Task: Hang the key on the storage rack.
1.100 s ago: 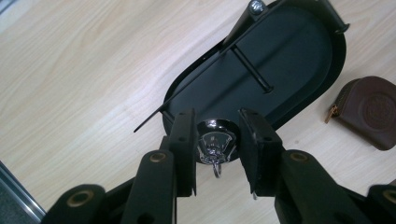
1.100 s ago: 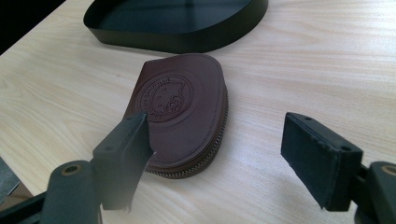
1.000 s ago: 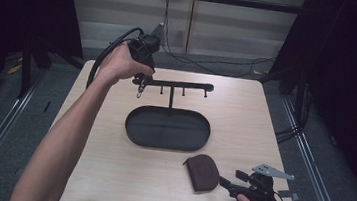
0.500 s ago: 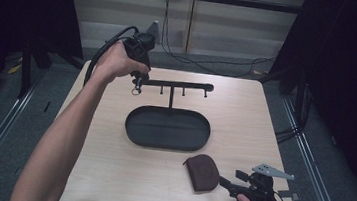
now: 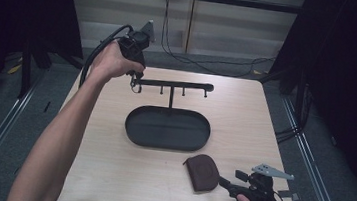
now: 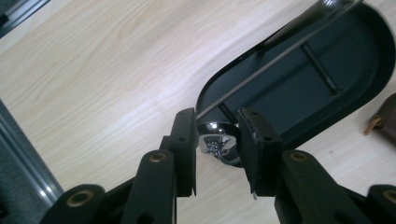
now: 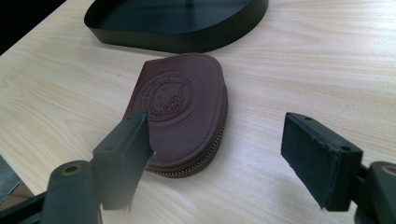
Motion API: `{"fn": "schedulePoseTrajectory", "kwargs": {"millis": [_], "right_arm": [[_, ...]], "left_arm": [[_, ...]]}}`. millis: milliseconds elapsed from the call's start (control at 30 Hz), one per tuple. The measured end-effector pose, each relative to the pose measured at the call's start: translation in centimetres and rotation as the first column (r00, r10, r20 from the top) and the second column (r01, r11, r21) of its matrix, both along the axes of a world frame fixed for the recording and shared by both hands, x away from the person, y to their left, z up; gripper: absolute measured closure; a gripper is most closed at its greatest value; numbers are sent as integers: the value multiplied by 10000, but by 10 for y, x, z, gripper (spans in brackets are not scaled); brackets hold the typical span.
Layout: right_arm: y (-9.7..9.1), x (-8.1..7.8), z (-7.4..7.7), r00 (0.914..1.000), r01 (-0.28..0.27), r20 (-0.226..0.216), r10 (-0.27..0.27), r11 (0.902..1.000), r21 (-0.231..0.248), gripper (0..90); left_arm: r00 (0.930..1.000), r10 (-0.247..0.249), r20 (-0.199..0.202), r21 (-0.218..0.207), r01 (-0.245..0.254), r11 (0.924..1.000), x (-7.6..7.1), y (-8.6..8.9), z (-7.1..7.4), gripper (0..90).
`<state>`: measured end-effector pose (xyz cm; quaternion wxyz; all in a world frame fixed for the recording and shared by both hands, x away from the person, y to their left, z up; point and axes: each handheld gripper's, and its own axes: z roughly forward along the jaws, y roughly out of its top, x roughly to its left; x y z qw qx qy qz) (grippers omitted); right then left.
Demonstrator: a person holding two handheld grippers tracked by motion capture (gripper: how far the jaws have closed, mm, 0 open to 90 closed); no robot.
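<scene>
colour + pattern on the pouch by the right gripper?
Dark brown pouch, embossed round cat-face emblem, zip along its edge. Clearest in the right gripper view.

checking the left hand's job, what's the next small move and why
Probably ease the left gripper down a touch so the shiny metal ring between its fingers settles on the rack bar, then open. The ring is right at the bar's left end, but I can't tell whether it is hooked yet.
</scene>
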<state>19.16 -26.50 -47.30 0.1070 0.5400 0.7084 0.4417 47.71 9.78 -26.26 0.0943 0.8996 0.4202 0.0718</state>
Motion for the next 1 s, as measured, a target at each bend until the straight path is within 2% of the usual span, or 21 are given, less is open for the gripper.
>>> {"fn": "schedulePoseTrajectory", "kwargs": {"millis": [400,467,533,567,733,767,1000], "right_arm": [[0,0,0,10000,-4,-34,4,10000,-12,240],[0,0,0,10000,-12,-27,12,10000,-19,240],[0,0,0,10000,-1,-30,1,10000,-35,240],[0,0,0,10000,-5,-28,5,10000,-30,240],[0,1,0,10000,8,-36,-8,10000,-33,240],[0,1,0,10000,8,-36,-8,10000,-38,240],[1,2,0,9999,65,-78,-65,10000,-15,240]], "left_arm": [[10000,23,-47,-323,-25,9995,-3,3,-5,674],[10000,98,2,-409,-97,9991,-4,4,-4,642],[9999,98,-119,-438,-103,9990,-4,5,-4,622],[9999,164,-11,-508,-164,9986,-5,6,-2,599],[9998,188,-83,-612,-193,9979,-7,11,-2,590],[9998,190,-106,-754,-197,9970,-8,15,-1,589],[9994,279,-198,-719,-292,9970,-12,24,-3,588]]}}
